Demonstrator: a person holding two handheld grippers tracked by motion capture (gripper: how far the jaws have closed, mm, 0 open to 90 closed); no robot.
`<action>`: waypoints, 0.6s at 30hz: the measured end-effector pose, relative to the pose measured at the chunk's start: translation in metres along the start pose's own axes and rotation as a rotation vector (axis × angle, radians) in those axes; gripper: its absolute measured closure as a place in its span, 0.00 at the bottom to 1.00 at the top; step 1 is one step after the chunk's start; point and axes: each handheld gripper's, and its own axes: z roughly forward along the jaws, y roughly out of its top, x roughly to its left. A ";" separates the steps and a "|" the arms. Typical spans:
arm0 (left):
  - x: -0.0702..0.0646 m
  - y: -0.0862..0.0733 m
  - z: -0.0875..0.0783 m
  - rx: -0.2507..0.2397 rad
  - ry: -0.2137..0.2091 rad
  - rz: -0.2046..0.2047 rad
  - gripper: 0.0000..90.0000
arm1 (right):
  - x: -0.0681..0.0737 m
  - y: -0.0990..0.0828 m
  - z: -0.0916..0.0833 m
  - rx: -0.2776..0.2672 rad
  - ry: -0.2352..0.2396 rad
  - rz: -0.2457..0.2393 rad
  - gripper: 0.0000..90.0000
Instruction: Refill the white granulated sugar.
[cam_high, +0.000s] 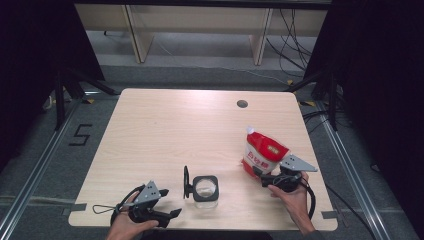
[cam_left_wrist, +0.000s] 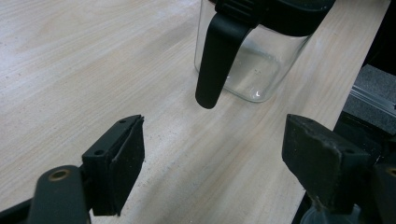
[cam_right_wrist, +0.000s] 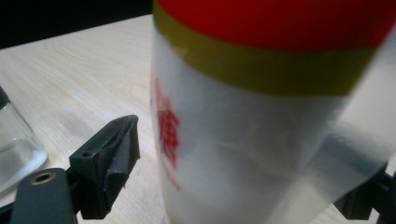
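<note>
A square glass jar (cam_high: 205, 189) with a black rim stands near the table's front edge, its round lid (cam_high: 186, 182) swung open to the left. In the left gripper view the jar (cam_left_wrist: 254, 65) is close ahead, with a black clasp (cam_left_wrist: 215, 60) hanging down its side. My left gripper (cam_high: 170, 215) (cam_left_wrist: 212, 161) is open, low on the table, left of the jar. A red and white pouch (cam_high: 262, 152) (cam_right_wrist: 261, 140) stands at the right. My right gripper (cam_high: 261, 176) (cam_right_wrist: 243, 186) is open with its jaws on either side of the pouch's base.
The wooden table (cam_high: 165, 130) has a round cable hole (cam_high: 242, 104) at the back right. Black stand legs (cam_high: 65, 87) flank it on the floor, and cables (cam_high: 295, 45) lie behind. The jar's corner (cam_right_wrist: 14, 144) shows left of the right gripper's jaws.
</note>
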 end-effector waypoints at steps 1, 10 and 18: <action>0.000 0.000 0.000 0.000 0.000 0.000 0.23 | 0.000 0.000 0.001 -0.013 0.005 0.018 0.17; 0.000 0.000 0.000 0.002 -0.001 0.005 0.23 | -0.004 -0.003 0.011 -0.058 0.033 0.008 0.20; 0.001 0.000 0.000 0.004 0.002 0.009 0.23 | -0.005 -0.004 0.018 -0.067 0.063 0.018 0.26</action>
